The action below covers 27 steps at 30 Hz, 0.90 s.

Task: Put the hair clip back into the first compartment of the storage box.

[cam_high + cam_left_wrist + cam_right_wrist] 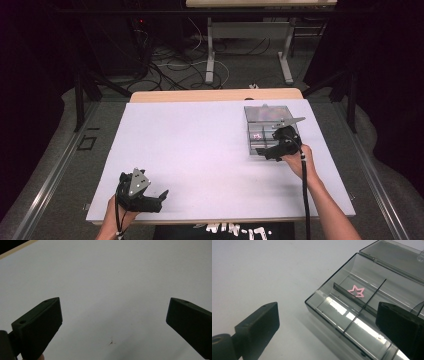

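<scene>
Pink star-shaped cutout (356, 291), clear smoky plastic divided box (322, 296), smooth white table (262, 270)

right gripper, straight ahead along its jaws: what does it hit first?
Probably the near corner wall of the clear grey plastic compartment box. The right gripper stands open, nothing between its jaws; the pink star-shaped piece lies beyond. Depth unclear.

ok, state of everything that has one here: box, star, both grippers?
compartment box: clear grey plastic, lid open, lying flat on the table.
pink star: lying flat in one compartment, nothing touching it.
right gripper: jaws open, nothing between the pads, held over the box's near corner.
left gripper: jaws open, nothing held, over bare white table.
</scene>
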Each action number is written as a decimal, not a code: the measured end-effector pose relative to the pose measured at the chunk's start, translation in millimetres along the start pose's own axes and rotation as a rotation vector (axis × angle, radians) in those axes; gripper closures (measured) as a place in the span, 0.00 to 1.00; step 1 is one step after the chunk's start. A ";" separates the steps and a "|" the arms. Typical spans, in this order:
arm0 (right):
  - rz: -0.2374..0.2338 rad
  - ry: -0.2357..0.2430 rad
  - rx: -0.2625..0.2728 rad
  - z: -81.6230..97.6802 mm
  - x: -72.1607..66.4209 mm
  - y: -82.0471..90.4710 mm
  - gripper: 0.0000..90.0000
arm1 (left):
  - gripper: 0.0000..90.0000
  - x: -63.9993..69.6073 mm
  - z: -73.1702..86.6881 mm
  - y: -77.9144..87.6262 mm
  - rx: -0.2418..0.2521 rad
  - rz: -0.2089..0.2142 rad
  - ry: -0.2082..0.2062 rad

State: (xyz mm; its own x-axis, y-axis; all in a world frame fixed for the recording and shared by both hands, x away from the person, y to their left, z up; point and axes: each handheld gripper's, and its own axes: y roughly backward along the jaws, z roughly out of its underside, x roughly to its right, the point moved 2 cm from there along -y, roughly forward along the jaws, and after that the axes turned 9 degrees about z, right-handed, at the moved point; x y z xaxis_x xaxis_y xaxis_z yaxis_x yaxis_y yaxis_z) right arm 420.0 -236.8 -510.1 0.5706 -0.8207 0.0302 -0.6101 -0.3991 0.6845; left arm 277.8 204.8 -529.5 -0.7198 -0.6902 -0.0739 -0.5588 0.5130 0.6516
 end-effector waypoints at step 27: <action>-0.021 0.052 0.006 33.2 -21.9 40.0 0.00 | 0.00 1.3 -0.3 -1.6 -0.009 0.014 0.004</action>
State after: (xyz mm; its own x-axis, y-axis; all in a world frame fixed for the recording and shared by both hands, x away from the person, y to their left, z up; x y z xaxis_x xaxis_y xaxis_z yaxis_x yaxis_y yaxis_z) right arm 364.9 -248.4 -507.6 0.6113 -0.7896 0.0538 -0.6009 -0.4188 0.6808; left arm 277.9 203.0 -530.5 -0.7260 -0.6850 -0.0612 -0.5448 0.5186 0.6590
